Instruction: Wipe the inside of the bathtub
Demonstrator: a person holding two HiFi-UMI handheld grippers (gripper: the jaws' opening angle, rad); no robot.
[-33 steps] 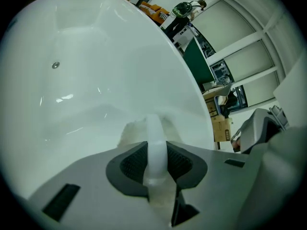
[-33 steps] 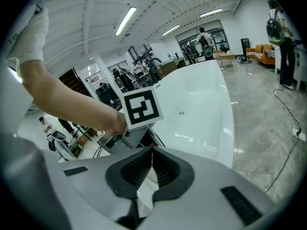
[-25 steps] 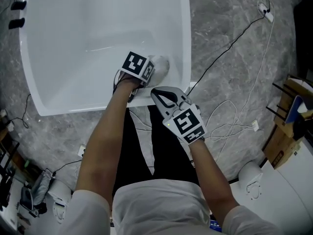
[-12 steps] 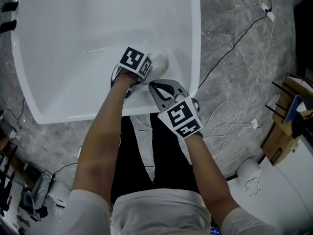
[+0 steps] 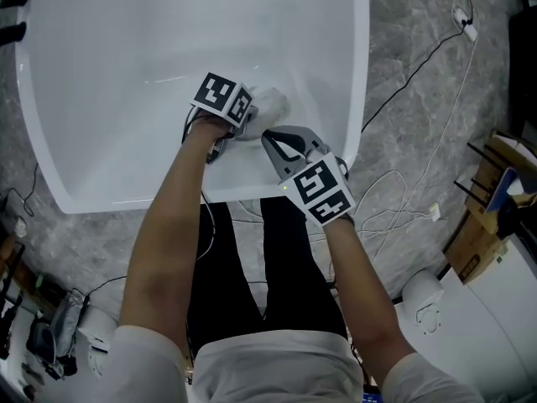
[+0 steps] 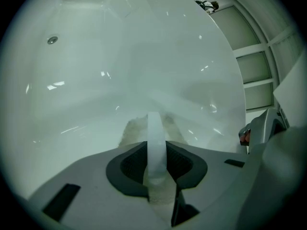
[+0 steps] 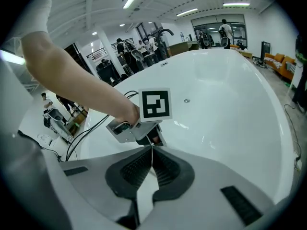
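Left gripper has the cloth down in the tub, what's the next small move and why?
Probably drag the left gripper across the bathtub floor, away from the near wall: it is shut on the white cloth, which rests on the tub's surface, with broad floor ahead.

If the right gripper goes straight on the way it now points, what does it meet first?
Probably the left gripper, just ahead of the right gripper and its shut jaws; the bathtub wall lies behind. Depth is unclear.
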